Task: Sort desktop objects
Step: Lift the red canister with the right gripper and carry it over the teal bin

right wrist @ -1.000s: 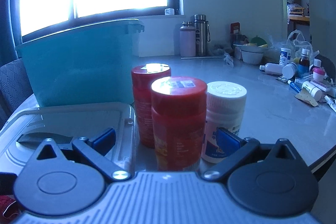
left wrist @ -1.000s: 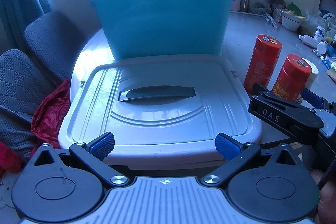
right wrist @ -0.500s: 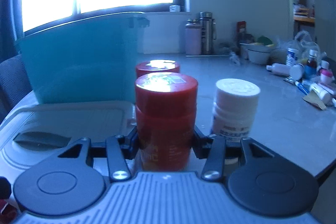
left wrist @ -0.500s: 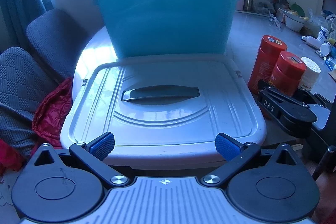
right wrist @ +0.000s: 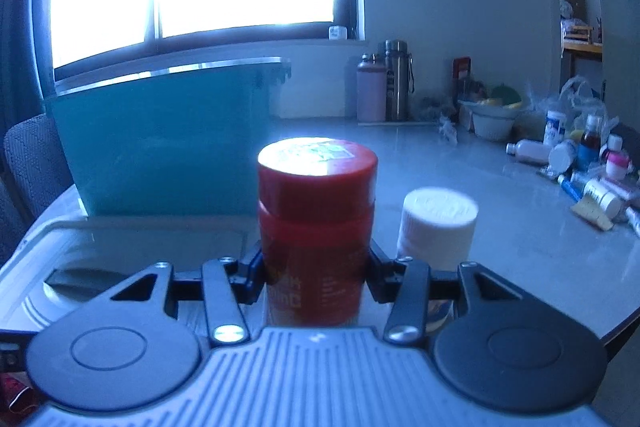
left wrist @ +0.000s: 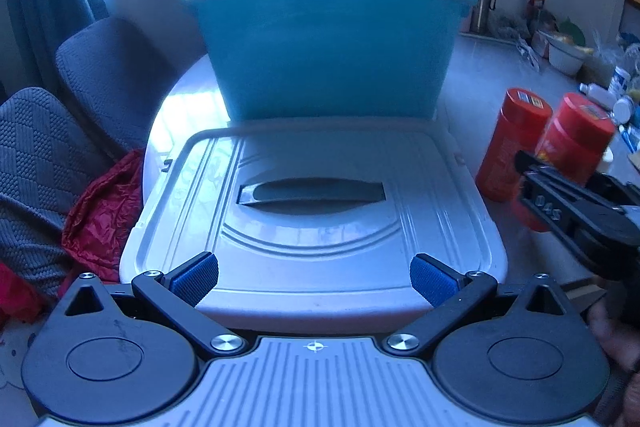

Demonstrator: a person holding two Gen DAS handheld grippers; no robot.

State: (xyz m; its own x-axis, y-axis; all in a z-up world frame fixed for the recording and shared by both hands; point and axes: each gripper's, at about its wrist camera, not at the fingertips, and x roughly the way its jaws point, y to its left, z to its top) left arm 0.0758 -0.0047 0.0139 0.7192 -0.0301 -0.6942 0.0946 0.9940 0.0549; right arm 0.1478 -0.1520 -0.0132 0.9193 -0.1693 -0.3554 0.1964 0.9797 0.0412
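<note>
A: What changed?
B: The right gripper just closed on the red jar, frame centre, probably lifting it.
A: Next?
B: The teal bin, upper left. The left gripper gapes empty.

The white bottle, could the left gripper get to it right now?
Probably not easily. The white bottle stands beyond the red jar that the right gripper holds, so these block the left gripper, which is open over the grey lid.
</note>
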